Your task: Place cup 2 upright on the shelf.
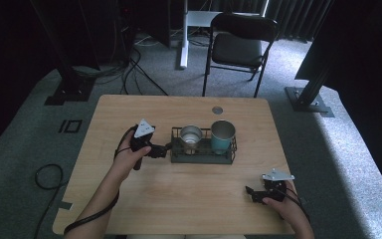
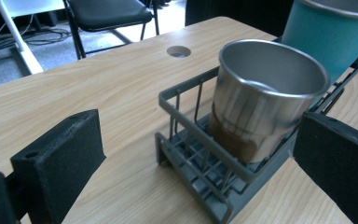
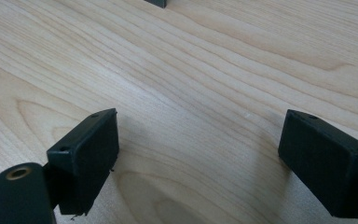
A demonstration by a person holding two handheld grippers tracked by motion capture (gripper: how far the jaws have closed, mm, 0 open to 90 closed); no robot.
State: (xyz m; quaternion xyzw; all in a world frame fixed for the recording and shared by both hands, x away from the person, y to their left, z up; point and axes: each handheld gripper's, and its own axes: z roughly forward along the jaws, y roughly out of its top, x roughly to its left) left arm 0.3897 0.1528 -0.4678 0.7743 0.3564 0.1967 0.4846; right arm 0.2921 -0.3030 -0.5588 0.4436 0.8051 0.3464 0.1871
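A grey wire rack (image 1: 203, 155) (image 2: 200, 163) stands mid-table and holds two cups. The steel cup (image 1: 191, 135) (image 2: 261, 98) sits at its left end, upright. A teal cup (image 1: 222, 136) (image 2: 326, 32) fills the right end. My left gripper (image 1: 165, 149) (image 2: 200, 158) is open at the rack's left end, jaws spread wide on either side of the rack's corner, touching nothing. My right gripper (image 1: 251, 193) (image 3: 200, 158) rests open near the table's front right, with bare wood between its jaws.
The wooden table (image 1: 129, 199) has a round cable hole (image 1: 217, 110) (image 2: 178, 51) near its far edge. A black folding chair (image 1: 238, 47) stands behind the table. Cables (image 1: 47, 177) lie on the carpet to the left.
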